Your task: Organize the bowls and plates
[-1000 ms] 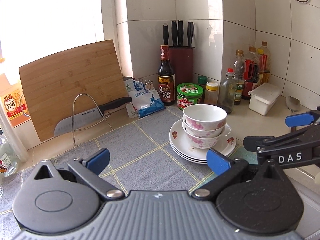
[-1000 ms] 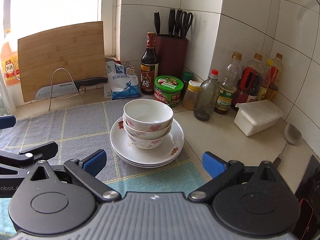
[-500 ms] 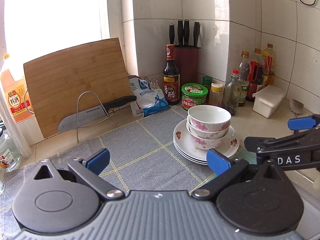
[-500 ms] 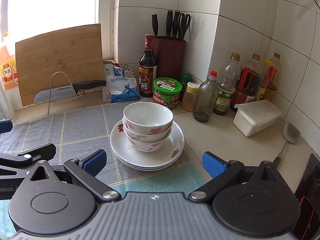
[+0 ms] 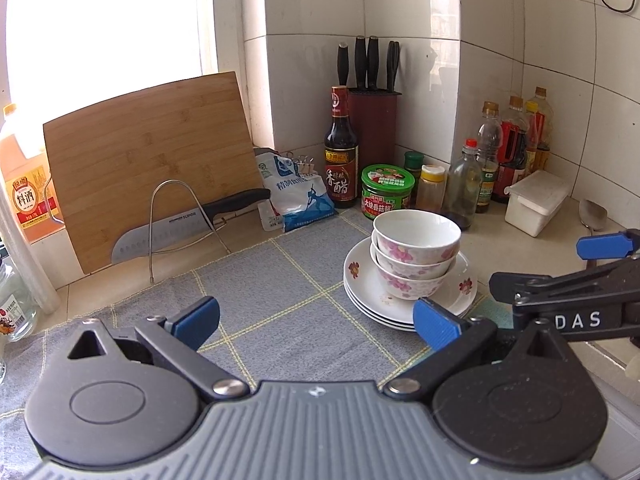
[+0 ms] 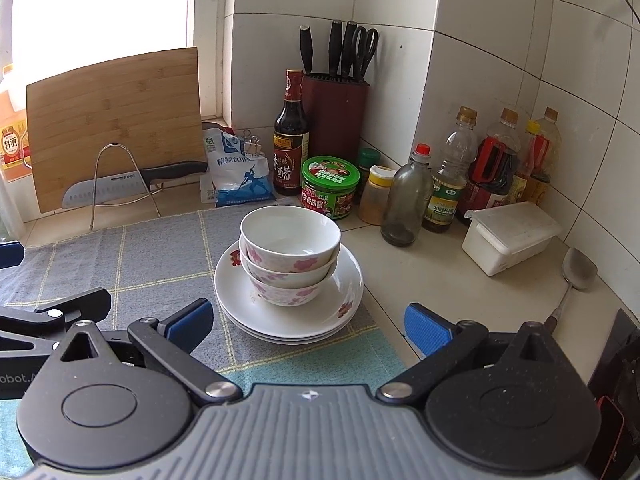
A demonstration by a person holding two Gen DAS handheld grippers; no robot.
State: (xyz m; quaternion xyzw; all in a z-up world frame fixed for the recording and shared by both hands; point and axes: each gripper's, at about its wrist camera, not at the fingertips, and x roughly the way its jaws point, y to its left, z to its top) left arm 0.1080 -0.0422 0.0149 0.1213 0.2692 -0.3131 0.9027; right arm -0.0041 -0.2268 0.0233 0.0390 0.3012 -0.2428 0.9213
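Three white bowls with pink flowers [image 5: 416, 248] [image 6: 290, 254] are nested on a stack of white plates [image 5: 362, 284] [image 6: 232, 284] at the right end of a grey checked cloth [image 5: 256, 292] [image 6: 120, 256]. My left gripper [image 5: 316, 318] is open and empty, left of and nearer than the stack. My right gripper [image 6: 308, 326] is open and empty, just in front of the stack. The right gripper also shows at the right edge of the left wrist view [image 5: 568, 280].
A bamboo cutting board [image 5: 148, 164] and a knife on a wire rack [image 5: 180, 224] stand at the back left. A salt bag [image 5: 292, 192], a vinegar bottle [image 5: 340, 152], a knife block [image 5: 372, 120], a green-lidded jar [image 5: 386, 192], several bottles [image 6: 472, 176], a white box [image 6: 508, 236] and a metal spoon [image 6: 576, 276] line the tiled corner.
Both grippers have drawn back and risen slightly, so the stack looks a little farther away. Both stay open. The bowls and plates have not moved.
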